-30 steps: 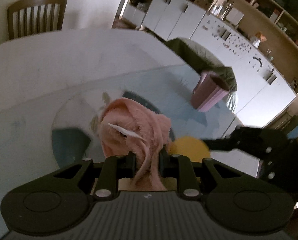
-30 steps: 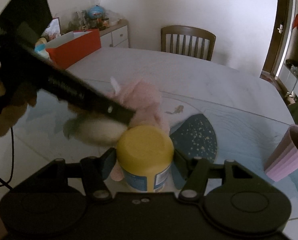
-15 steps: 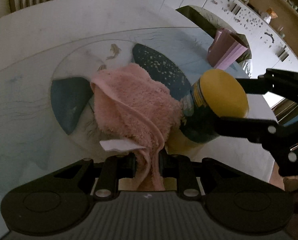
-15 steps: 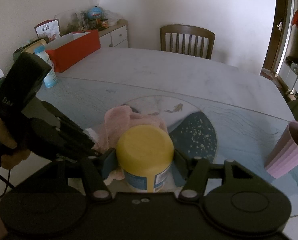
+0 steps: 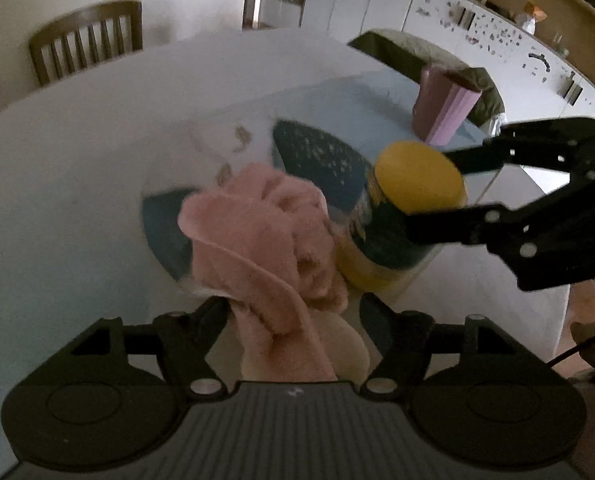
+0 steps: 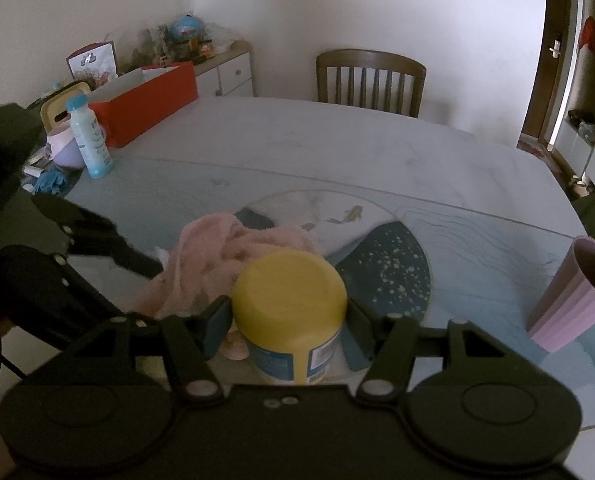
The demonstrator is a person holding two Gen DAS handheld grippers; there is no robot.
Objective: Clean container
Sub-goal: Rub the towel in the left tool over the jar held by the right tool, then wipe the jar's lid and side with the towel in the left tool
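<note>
A jar with a yellow lid [image 6: 289,304] stands at the near edge of the table, and my right gripper [image 6: 287,316] is shut on its sides. The left wrist view shows the same jar [image 5: 401,216] held between the right gripper's black fingers [image 5: 437,228]. A pink cloth [image 5: 265,232] lies bunched on the table just left of the jar and touches it. My left gripper [image 5: 295,304] is open, its fingers spread either side of the cloth's near end. In the right wrist view the cloth [image 6: 225,256] lies behind the jar.
A ribbed pink cup [image 6: 573,296] stands at the right of the table. A round placemat with a dark blue patch [image 6: 393,276] lies under the cloth. A pale blue bottle [image 6: 89,136] and a red box [image 6: 149,100] sit far left. A wooden chair [image 6: 371,80] stands behind the table.
My left gripper's fingers have spread apart and let go of the pink cloth, which now rests on the table against the jar. The right gripper still holds the jar.
</note>
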